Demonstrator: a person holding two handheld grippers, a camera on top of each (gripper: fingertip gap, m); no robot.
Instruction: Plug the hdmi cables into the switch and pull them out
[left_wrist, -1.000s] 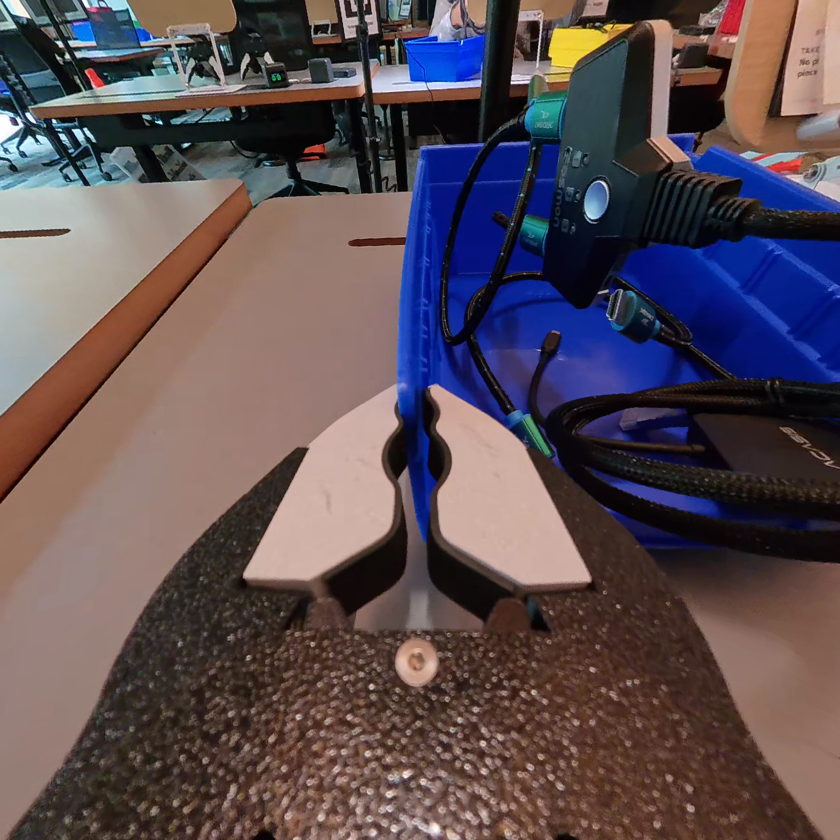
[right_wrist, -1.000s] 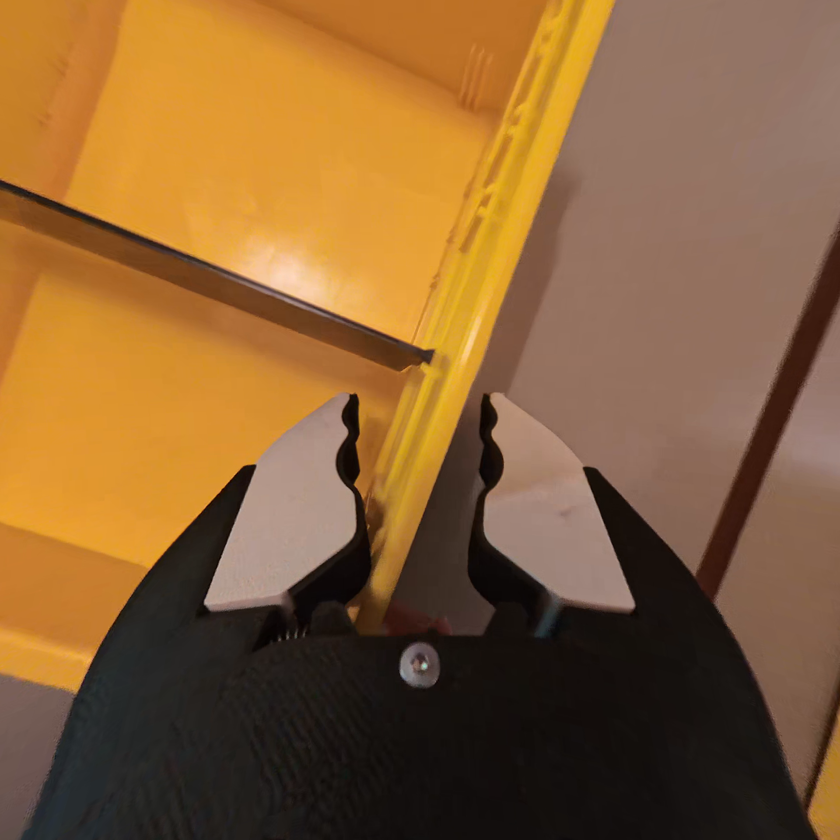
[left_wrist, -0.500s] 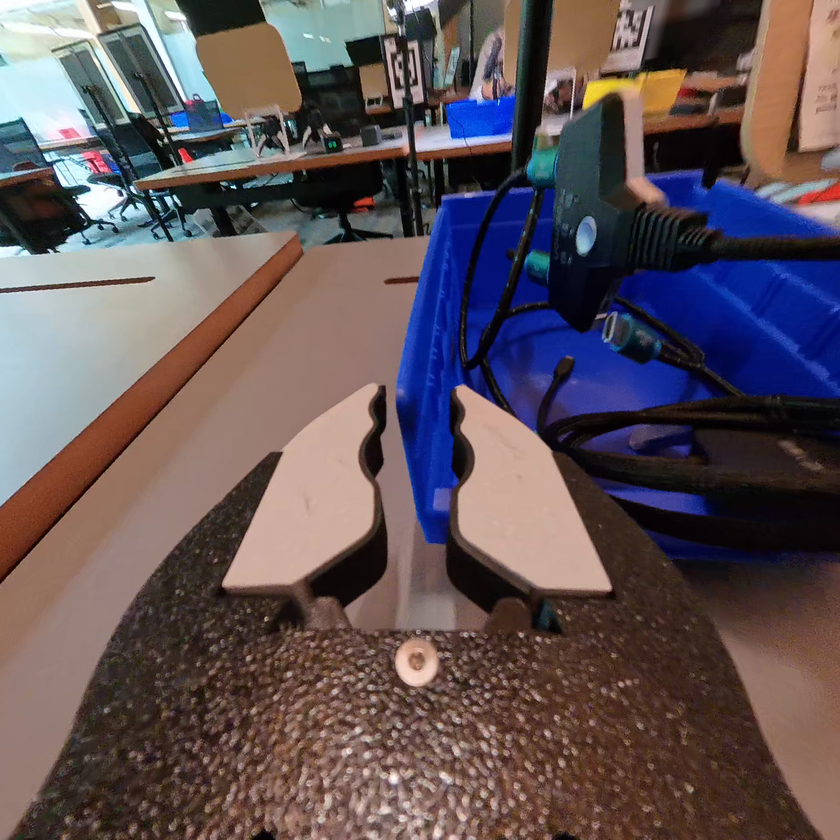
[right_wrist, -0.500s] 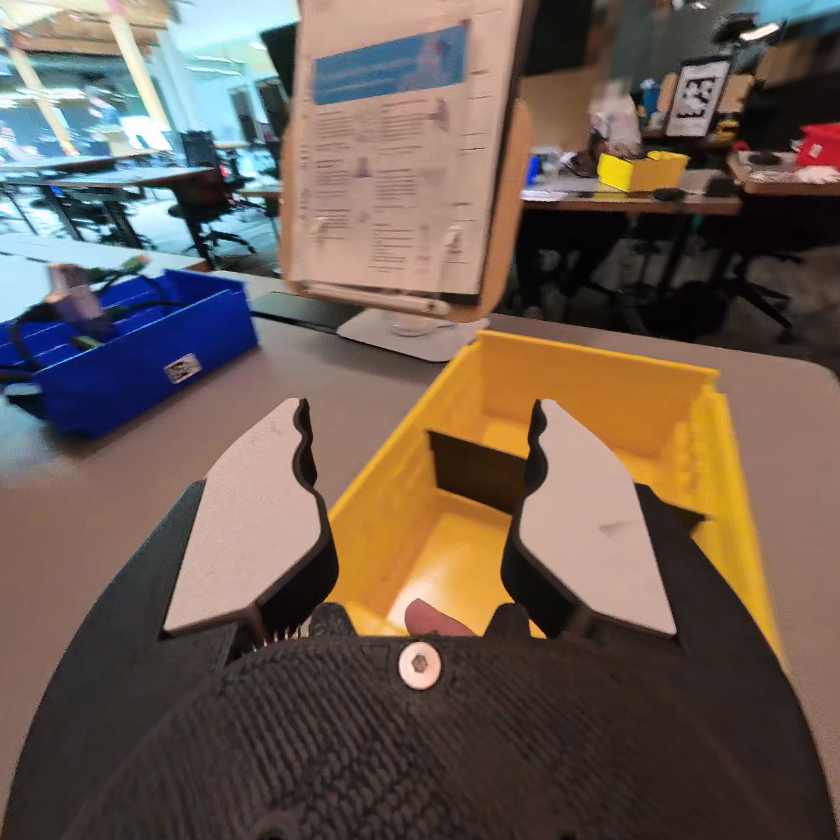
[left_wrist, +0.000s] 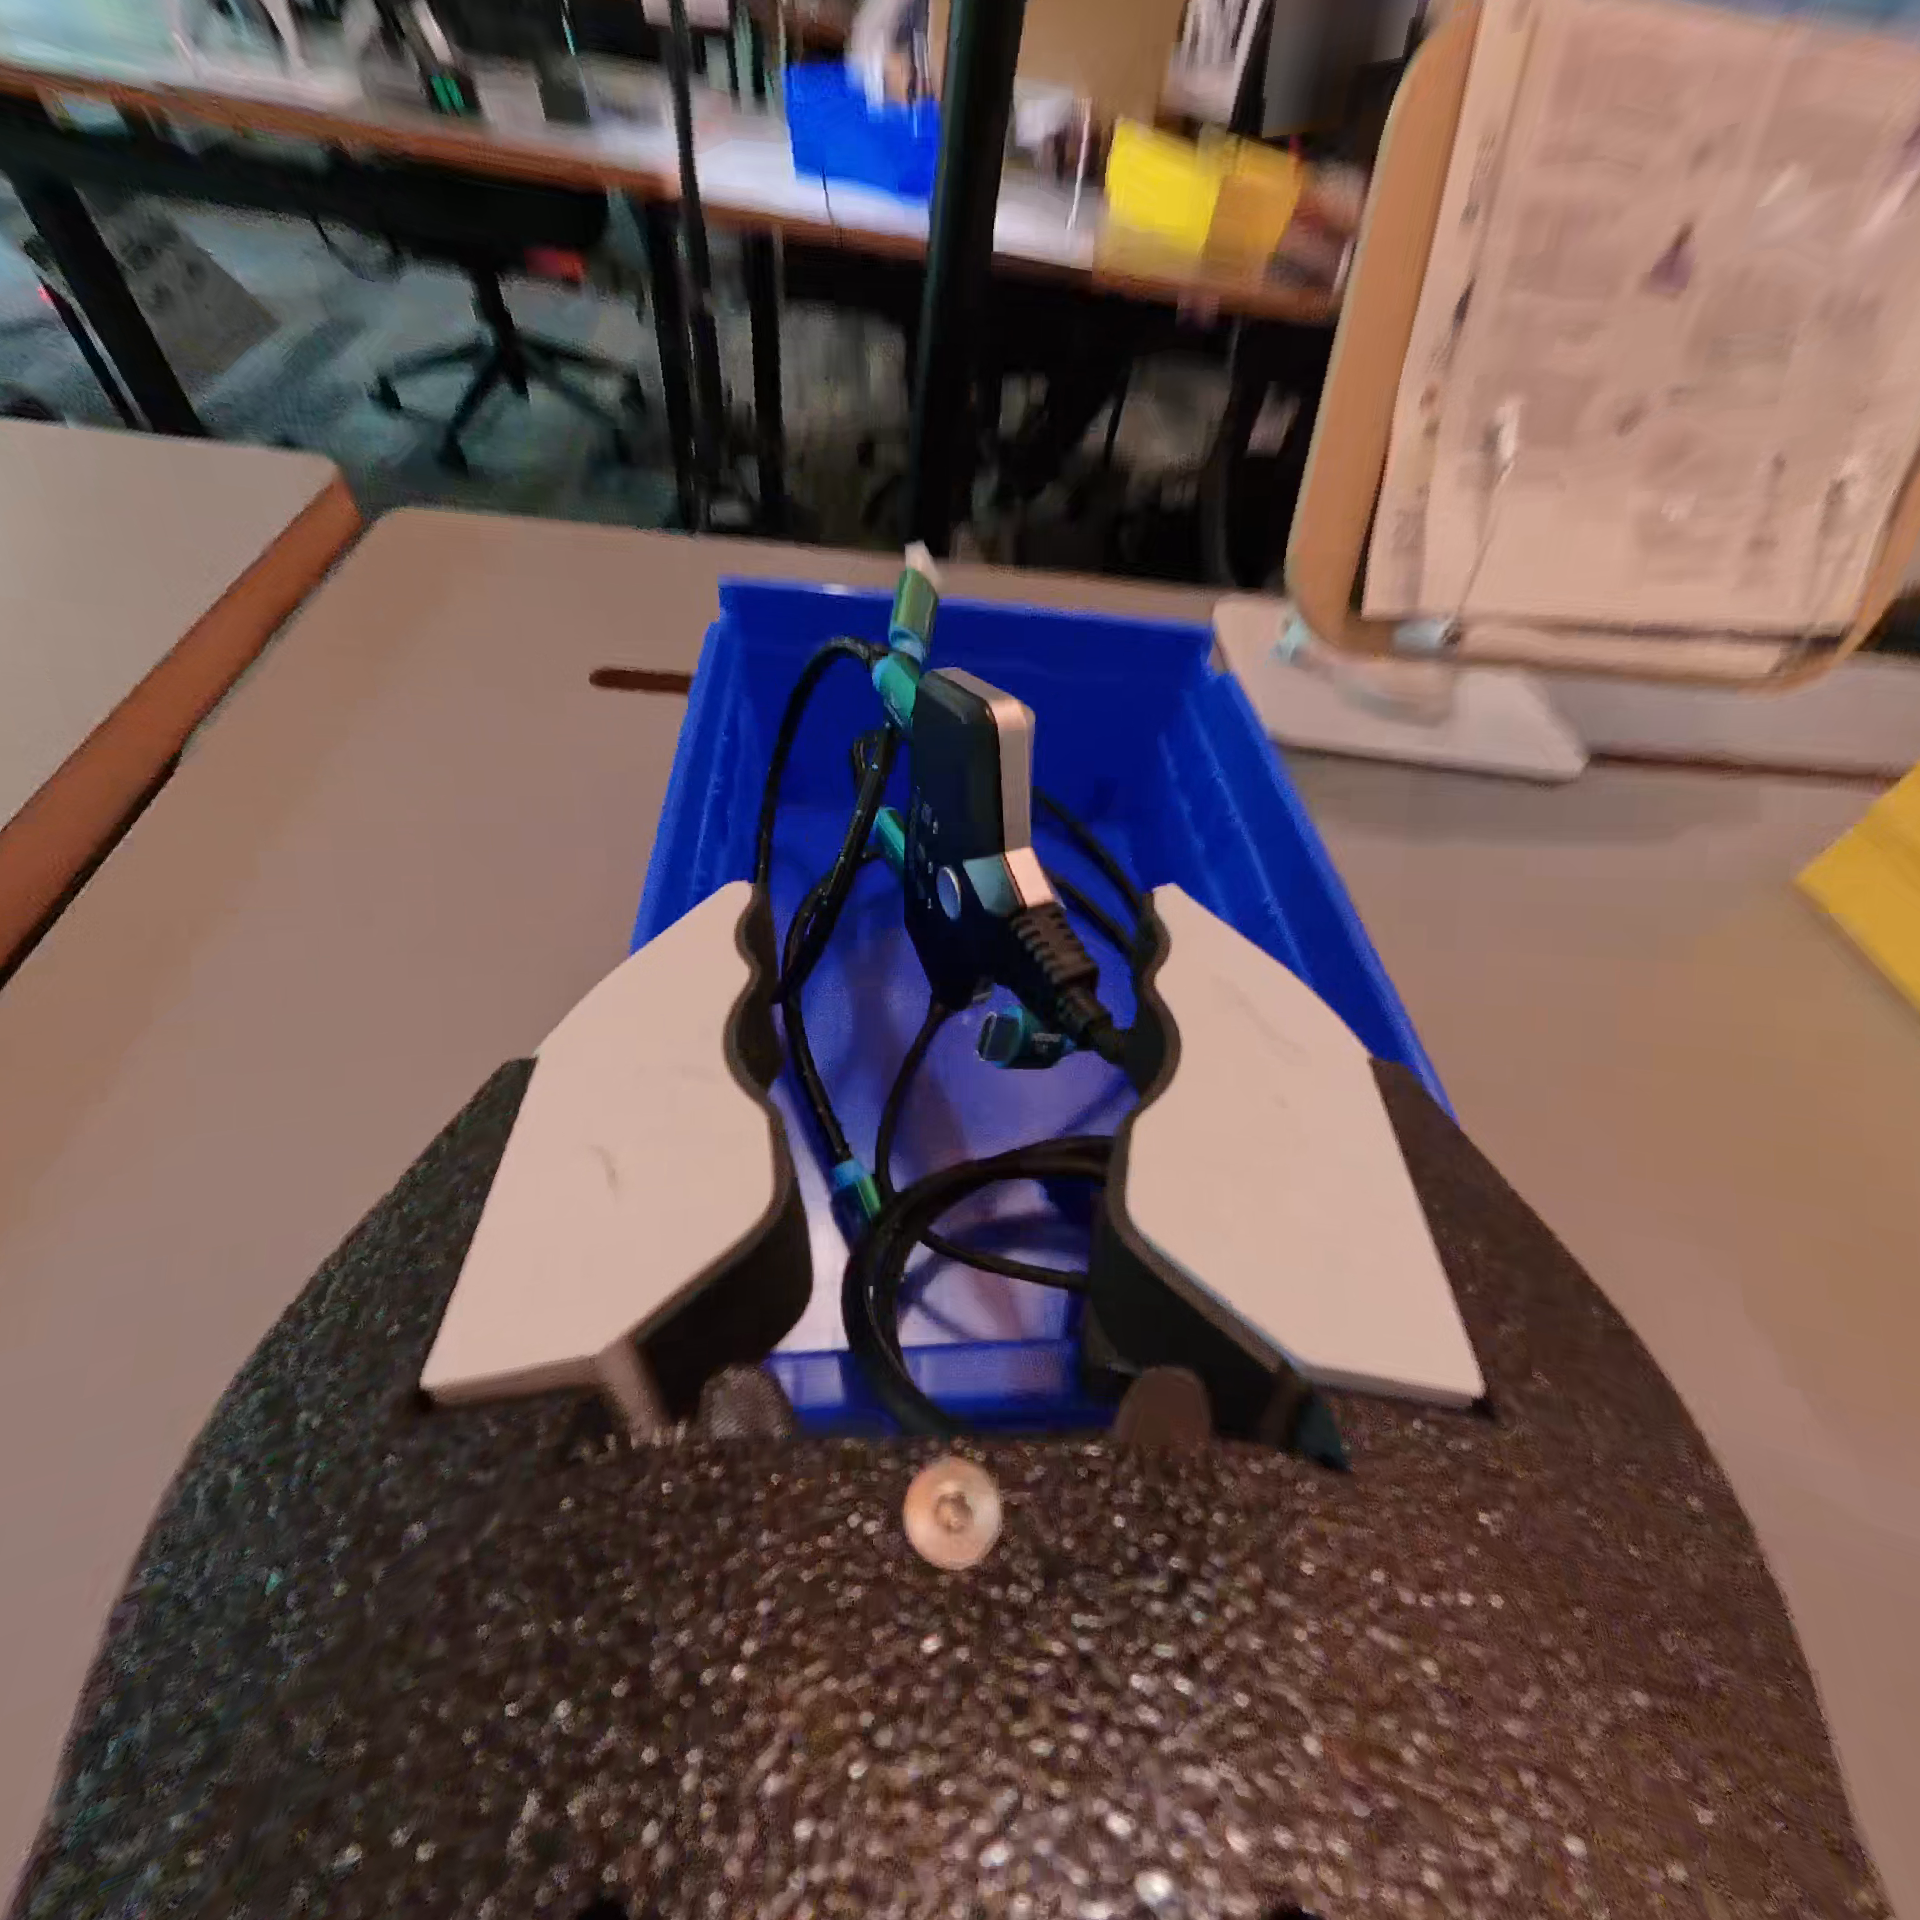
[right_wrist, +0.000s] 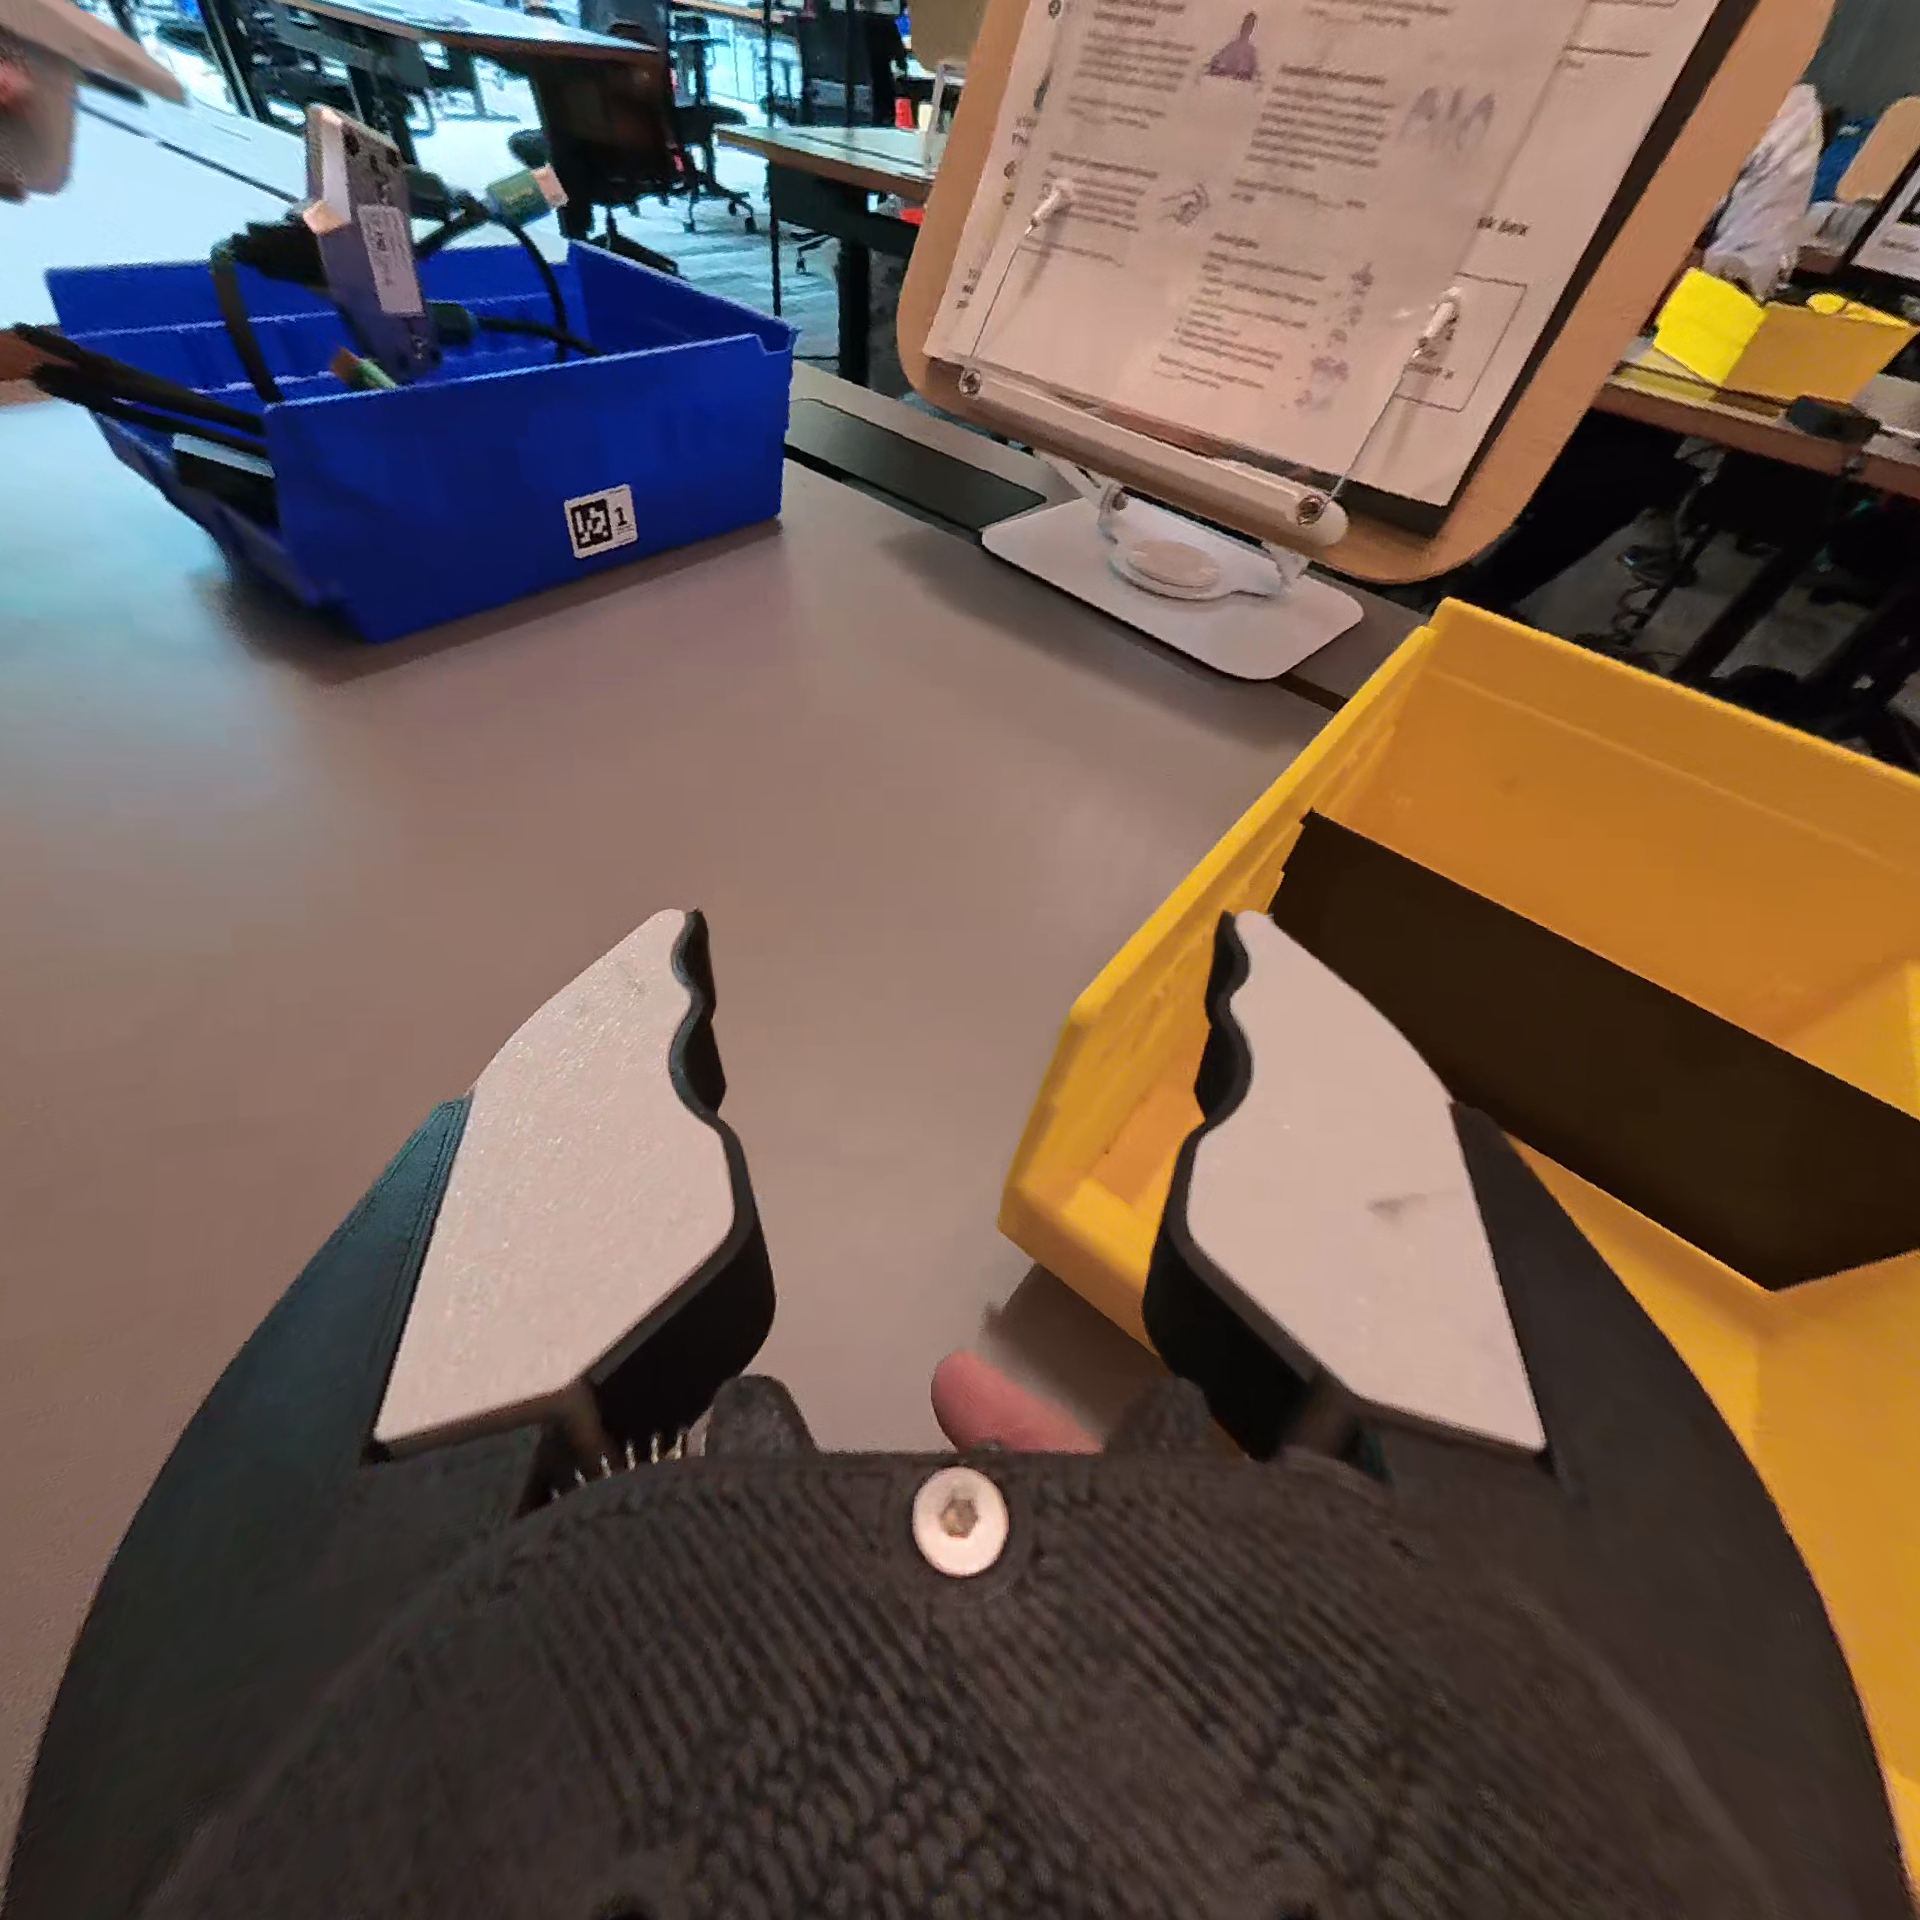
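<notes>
A dark HDMI switch (left_wrist: 956, 831) stands on edge in a blue bin (left_wrist: 1288, 894), with black cables (left_wrist: 821, 997) and teal-ended plugs (left_wrist: 1023, 1039) tangled around it. My left gripper (left_wrist: 951, 914) is open and empty, above the bin's near end, its fingers framing the switch. In the right wrist view the same blue bin (right_wrist: 499, 457) sits far left with the switch (right_wrist: 369, 239) upright in it. My right gripper (right_wrist: 961, 977) is open and empty over the grey table, beside a yellow bin (right_wrist: 1132, 1018).
A document stand with printed sheets (right_wrist: 1278, 239) rises at the table's back edge between the bins; it shows blurred in the left wrist view (left_wrist: 1621, 343). The yellow bin has a black divider (right_wrist: 1579, 1049). A second table (left_wrist: 135, 561) lies to the left.
My left gripper let go of the blue bin's wall, opened wide and swung over the bin. My right gripper left the yellow bin's rim, opened and shifted left over the table.
</notes>
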